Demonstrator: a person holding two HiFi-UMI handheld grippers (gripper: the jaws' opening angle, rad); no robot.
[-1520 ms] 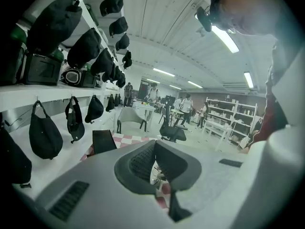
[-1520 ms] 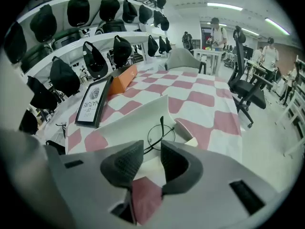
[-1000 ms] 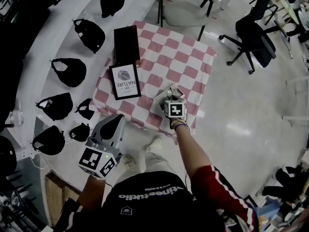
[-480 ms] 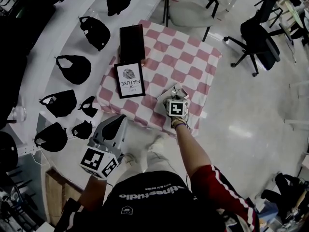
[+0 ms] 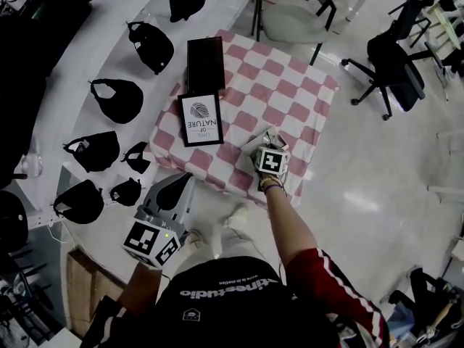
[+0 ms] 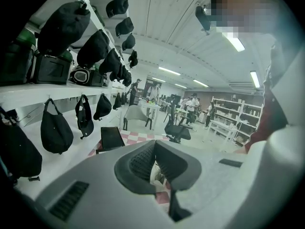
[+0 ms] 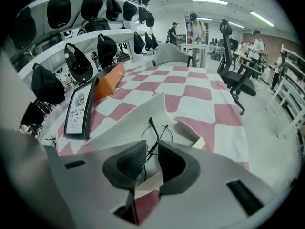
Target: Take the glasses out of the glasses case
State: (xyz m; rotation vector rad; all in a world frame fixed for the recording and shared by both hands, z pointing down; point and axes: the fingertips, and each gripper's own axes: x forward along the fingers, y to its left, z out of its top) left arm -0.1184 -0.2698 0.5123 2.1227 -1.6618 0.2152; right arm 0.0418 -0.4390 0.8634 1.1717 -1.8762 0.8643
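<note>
The white glasses case (image 5: 252, 148) lies open near the front edge of the checked table, its flap (image 7: 128, 116) raised. Thin black wire glasses (image 7: 151, 128) rest in it. My right gripper (image 5: 264, 151) points steeply down onto the case. In the right gripper view the right gripper (image 7: 151, 145) is closing, with the frame between the jaws and a gap still showing beside it. My left gripper (image 5: 176, 185) hangs off the table's front left corner. In the left gripper view its tips (image 6: 153, 147) meet, with nothing between them.
The pink and white checked cloth (image 5: 290, 85) also bears a framed sign (image 5: 201, 118) and a dark box (image 5: 206, 64). Black caps (image 5: 116, 100) hang along white shelving at the left. A grey chair (image 5: 290, 9) and a black office chair (image 5: 395, 64) stand beyond the table.
The head view has drifted a little, so the table sits slightly lower in the picture. Both grippers keep their places, the right one over the open case.
</note>
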